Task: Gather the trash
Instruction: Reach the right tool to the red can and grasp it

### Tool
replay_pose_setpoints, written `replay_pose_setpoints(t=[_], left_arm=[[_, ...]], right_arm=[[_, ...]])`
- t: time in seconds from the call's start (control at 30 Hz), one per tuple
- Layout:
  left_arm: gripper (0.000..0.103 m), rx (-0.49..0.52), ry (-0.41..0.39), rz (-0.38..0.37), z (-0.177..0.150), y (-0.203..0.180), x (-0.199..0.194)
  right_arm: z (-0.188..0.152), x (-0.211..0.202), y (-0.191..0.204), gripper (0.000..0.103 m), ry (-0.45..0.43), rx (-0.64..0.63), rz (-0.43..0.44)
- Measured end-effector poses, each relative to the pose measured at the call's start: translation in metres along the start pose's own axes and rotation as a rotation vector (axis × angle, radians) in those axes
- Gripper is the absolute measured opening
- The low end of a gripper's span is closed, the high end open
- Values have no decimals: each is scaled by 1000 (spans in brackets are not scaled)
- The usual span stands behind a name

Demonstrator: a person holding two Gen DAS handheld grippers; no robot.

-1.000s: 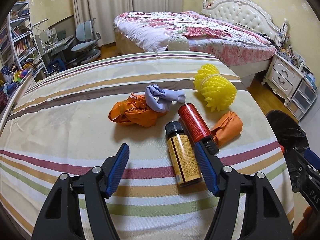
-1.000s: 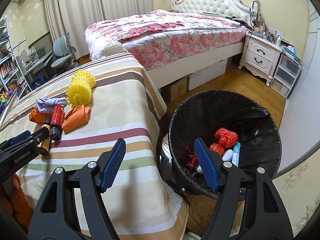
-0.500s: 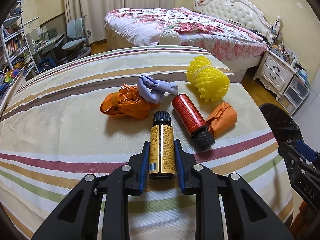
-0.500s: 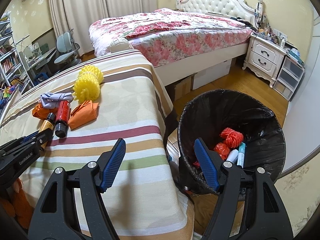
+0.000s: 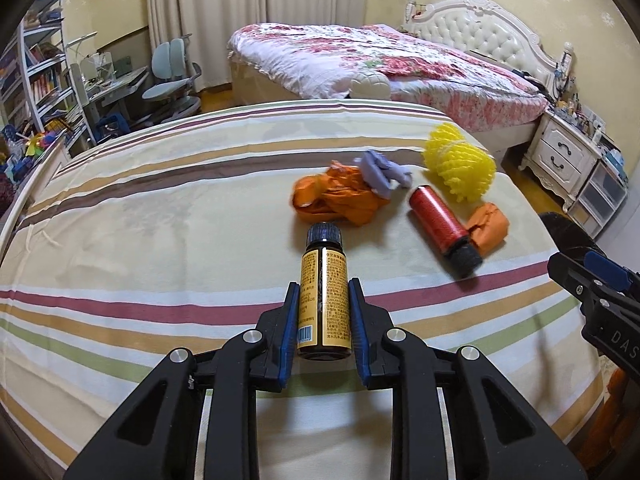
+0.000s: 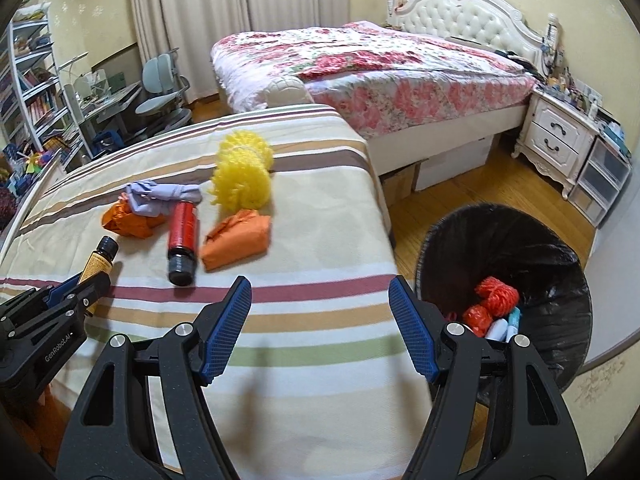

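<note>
Striped cloth covers the tabletop (image 5: 160, 240) in front of you, in a bedroom with a floral bed (image 6: 380, 64) behind it.

Left hand-held gripper (image 5: 323, 320): your left view shows both blue pads clenched on the lower half of the brown bottle (image 5: 324, 300). The bottle has a yellow label and a dark cap, and it points away from you along the fingers. Your right view shows the same gripper at the left edge, with the bottle's cap and neck projecting past the fingers. Neither view settles whether the bottle rests on the cloth or is clear of it.

Right hand-held gripper (image 6: 320, 324): your right view shows it released, with the jaws standing wide and nothing between them. It hangs over the near right corner of the tabletop. Your left view shows only part of it at the right edge.

Trash on the cloth, visible in both views:
- red bottle (image 5: 442, 222), lying on its side, dark cap toward you
- folded orange piece (image 5: 486, 228), touching the red bottle on its right
- yellow mesh (image 5: 460, 166), beyond those two
- crumpled orange piece (image 5: 336, 200), with a lilac glove (image 5: 382, 174) lying on it

Bin (image 6: 500, 248): only your right view shows its inside. It stands on the wood floor (image 6: 480, 188) just beside the right end of the tabletop, lined with a black bag, and holds red mesh (image 6: 496, 294) and pale tubes. Your left view shows only a dark sliver of its rim.
</note>
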State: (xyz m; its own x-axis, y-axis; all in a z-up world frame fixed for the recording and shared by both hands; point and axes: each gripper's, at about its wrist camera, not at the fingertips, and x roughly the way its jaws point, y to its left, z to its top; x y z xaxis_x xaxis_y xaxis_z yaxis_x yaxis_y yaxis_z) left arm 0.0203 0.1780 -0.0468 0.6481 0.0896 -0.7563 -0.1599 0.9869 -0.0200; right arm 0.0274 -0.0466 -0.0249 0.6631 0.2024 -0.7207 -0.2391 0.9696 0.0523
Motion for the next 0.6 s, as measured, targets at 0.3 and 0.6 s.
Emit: replay_pose_setpoints(t=[0.3, 0.6], left_arm=[[25, -61, -3, 55, 2, 40, 1], [25, -101, 0, 73, 2, 64, 2]], right_arm=[[15, 11, 43, 69, 0, -80, 51], [22, 31, 78, 56, 43, -135, 93]])
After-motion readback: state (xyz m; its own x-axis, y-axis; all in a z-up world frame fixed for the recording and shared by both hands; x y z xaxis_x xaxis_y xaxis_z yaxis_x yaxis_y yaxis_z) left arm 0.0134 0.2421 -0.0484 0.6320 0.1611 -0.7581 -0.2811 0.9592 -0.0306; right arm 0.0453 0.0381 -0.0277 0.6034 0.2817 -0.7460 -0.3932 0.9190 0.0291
